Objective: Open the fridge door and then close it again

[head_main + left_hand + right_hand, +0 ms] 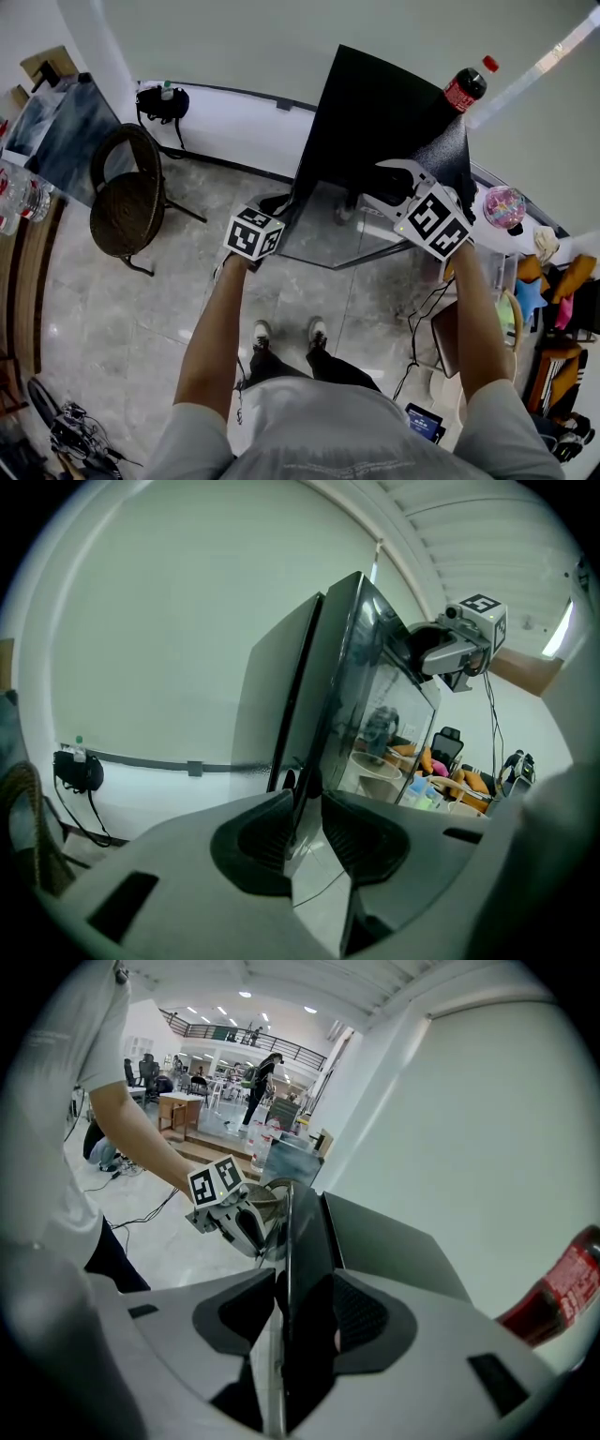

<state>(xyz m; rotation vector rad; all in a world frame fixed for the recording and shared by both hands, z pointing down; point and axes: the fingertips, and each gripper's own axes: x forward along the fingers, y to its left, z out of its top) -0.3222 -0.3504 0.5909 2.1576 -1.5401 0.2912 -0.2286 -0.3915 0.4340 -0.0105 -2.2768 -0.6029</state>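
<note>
Two tools worked at black fridge (375, 103), which stood at 12 o'clock on grey tiled floor (122, 309), backed against white wall (234, 47). Wicker chair (127, 202) stood at 10 o'clock. Cola bottle (464, 89) sat on fridge top, 1 o'clock. Fridge door (328, 230) was glass-fronted and mirrored the floor. Left tool (302, 808): jaws nearly together, door's edge in slim gap, not clamped. Right tool (305, 1302): jaws wider, pads pressed on both faces of door's top edge.
</note>
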